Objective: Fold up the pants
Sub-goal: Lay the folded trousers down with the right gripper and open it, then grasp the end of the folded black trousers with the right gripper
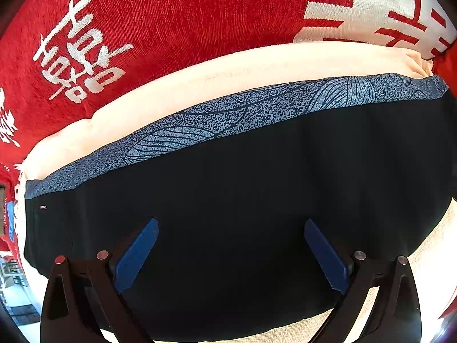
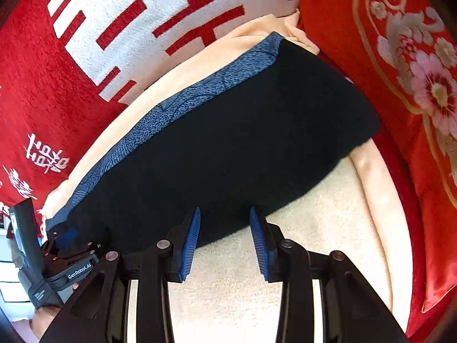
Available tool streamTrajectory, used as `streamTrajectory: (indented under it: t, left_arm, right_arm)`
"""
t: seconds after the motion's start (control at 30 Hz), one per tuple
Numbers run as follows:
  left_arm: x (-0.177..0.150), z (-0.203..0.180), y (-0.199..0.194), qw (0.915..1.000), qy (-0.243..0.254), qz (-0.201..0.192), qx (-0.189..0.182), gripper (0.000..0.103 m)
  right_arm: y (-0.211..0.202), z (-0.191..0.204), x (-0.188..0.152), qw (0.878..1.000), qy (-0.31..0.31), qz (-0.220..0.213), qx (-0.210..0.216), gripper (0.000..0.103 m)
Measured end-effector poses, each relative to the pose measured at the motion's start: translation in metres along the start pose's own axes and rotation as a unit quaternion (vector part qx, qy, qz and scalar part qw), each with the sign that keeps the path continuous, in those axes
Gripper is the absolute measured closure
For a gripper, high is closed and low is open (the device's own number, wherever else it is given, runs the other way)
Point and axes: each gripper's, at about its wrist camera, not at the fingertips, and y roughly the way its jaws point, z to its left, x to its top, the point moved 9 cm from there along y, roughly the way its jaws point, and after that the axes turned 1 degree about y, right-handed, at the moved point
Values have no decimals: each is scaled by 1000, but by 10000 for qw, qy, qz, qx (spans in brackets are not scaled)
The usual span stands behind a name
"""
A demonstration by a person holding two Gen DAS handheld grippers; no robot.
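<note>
The black pants (image 1: 242, 200), folded flat with a blue speckled band (image 1: 228, 111) along the far edge, lie on a cream blanket (image 1: 171, 85) near its back edge. The left gripper (image 1: 230, 254) hangs over them, jaws spread wide. Only the right view shows a flowered red cushion (image 2: 414, 85). The right gripper (image 2: 225, 243) is partly spread, pinching nothing.

Two wrist views, steeply down, close — both over the folded pants (image 1: 242, 200).
</note>
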Motion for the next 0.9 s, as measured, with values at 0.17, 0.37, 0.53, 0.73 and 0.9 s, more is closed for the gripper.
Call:
streamTrajectory:
  t: [0.17, 0.37, 0.53, 0.73, 0.9]
  left_arm:
    - [-1, -1, -1, 10000, 10, -8, 14, 0]
    - [-3, -2, -4, 10000, 45, -38, 49, 0]
    - [-4, -3, -6, 9999, 78, -43, 89, 0]
    - [-6, -4, -7, 9999, 67, -48, 81, 0]
    - [-6, -5, -8, 9999, 96, -47, 103, 0]
  right_arm:
    - [10, -8, -6, 9992, 327, 148, 195, 61]
    - [10, -11, -13, 9979, 459, 142, 427, 61]
    - [10, -17, -8, 9944, 781, 72, 712, 61]
    - [7, -32, -1, 9865, 1295, -154, 994, 61]
    - [3, -44, 2, 9790, 1673, -443, 1078, 61]
